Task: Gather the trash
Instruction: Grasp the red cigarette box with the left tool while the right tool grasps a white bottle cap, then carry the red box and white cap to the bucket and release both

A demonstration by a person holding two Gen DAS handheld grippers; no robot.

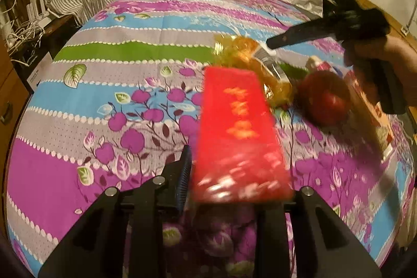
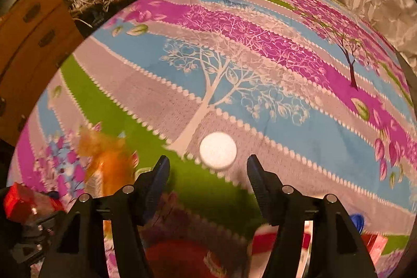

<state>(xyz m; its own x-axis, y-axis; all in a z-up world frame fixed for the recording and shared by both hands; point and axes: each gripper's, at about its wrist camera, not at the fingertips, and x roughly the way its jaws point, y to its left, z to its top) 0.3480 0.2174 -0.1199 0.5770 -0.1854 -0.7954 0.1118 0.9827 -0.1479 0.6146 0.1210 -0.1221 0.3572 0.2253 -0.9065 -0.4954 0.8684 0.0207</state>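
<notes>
Left claw [image 1: 234, 160] clamps a flat, glossy red packet [image 1: 239, 132] above the floral bedsheet [image 1: 104, 85]. Right claw [image 2: 208, 168], jaws apart, hovers just short of a round white cap [image 2: 218, 150].

red packet [image 1: 239, 134]: gold chars, too blurred to read; no other txt.

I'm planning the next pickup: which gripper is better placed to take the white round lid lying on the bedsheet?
Right. The right gripper is open and empty, with the white round lid just ahead between its fingers. The left gripper is shut on the red box.
</notes>
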